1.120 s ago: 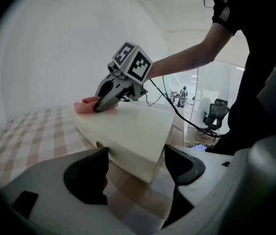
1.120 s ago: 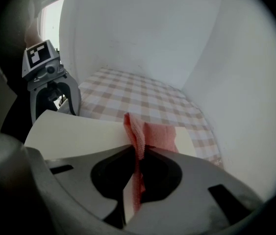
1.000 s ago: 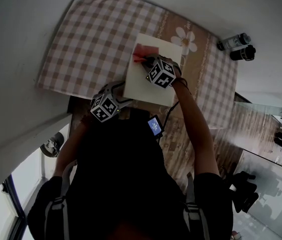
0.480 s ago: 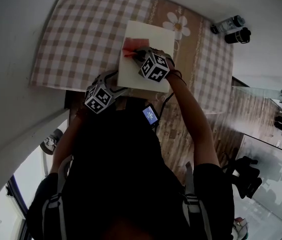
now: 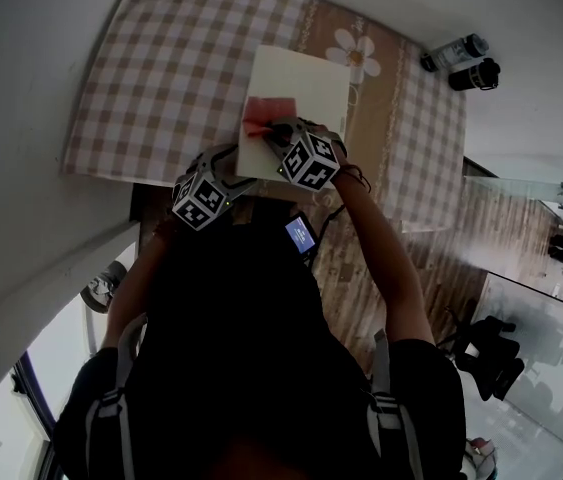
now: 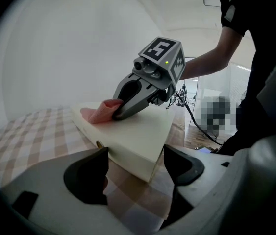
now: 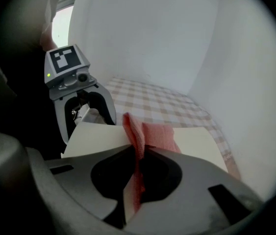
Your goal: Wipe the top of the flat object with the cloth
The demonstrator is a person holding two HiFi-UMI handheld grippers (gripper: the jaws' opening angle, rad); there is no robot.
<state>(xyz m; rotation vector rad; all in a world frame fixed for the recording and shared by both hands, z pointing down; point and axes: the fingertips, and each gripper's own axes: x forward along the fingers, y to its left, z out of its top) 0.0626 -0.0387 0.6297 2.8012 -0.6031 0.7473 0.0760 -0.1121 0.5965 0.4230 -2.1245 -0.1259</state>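
A cream flat object (image 5: 306, 93) lies on the checked tablecloth (image 5: 161, 78). A pink cloth (image 5: 260, 116) rests on its left part, and my right gripper (image 5: 277, 132) is shut on it, pressing it onto the top. In the right gripper view the cloth (image 7: 150, 131) stands up pinched between the jaws (image 7: 135, 168). My left gripper (image 5: 233, 173) is open at the flat object's near left corner. In the left gripper view that corner (image 6: 138, 141) lies between the wide-apart fingers (image 6: 86, 180), with the right gripper (image 6: 128, 104) and the cloth (image 6: 98, 114) beyond.
Two dark cylinders (image 5: 466, 63) stand at the table's far right, near the wall. A white flower print (image 5: 354, 53) shows just past the flat object. Wooden floor (image 5: 361, 258) and a glass panel (image 5: 531, 368) lie to my right.
My right gripper has dragged the cloth along the flat object's left side toward its near edge. The left gripper stays at the near corner.
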